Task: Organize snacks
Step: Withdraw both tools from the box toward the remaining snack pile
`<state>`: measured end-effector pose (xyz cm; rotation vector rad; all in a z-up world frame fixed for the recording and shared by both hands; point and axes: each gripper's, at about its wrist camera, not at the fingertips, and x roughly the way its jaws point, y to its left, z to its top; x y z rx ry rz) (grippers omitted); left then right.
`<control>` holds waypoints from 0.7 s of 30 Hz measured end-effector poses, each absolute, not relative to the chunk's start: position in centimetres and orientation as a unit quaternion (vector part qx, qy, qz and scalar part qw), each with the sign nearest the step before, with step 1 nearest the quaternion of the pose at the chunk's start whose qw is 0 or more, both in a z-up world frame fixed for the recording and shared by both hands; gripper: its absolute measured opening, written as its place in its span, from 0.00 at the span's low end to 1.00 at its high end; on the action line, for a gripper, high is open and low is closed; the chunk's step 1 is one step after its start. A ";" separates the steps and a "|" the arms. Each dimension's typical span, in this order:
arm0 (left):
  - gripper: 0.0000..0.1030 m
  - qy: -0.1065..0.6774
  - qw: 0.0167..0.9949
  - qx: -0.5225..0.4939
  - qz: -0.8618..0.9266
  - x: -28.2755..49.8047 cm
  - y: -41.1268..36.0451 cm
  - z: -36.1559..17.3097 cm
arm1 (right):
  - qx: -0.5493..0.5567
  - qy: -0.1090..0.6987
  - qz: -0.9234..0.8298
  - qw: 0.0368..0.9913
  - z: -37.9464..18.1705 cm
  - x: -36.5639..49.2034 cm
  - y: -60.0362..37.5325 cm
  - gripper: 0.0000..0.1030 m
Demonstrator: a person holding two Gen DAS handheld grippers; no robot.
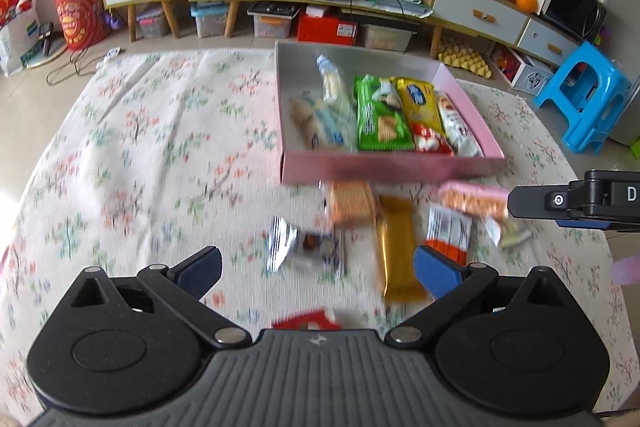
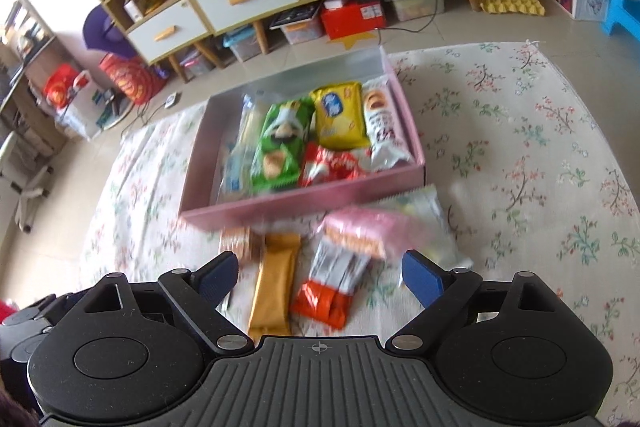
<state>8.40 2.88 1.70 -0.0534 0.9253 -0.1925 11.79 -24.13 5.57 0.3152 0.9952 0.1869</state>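
My right claw (image 2: pixel 320 277), spread and empty, hangs nearest the long gold foil bar (image 2: pixel 274 285), lying lengthwise straight ahead between its tips.

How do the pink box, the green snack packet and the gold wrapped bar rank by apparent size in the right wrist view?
1. pink box, clearly largest.
2. green snack packet and gold wrapped bar: they look alike, and the bar lies nearer the camera, so unranked.

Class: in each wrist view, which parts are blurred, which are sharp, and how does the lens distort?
Left wrist view: loose snacks like the gold bar smear, the left gripper stays sharp, the cabinets bow. Right wrist view: the pink packet smears, the right gripper stays crisp.
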 end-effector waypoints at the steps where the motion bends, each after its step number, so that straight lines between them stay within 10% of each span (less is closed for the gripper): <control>1: 0.99 0.443 0.892 -0.026 -0.091 8.0 3.1 1.5 | 0.143 0.472 0.091 0.865 5.3 11.3 -24.0 0.88; 21: 0.99 0.389 0.909 0.005 -0.147 1.3 4.6 -3.9 | -0.061 0.367 0.246 0.895 -0.6 0.7 -20.6 0.95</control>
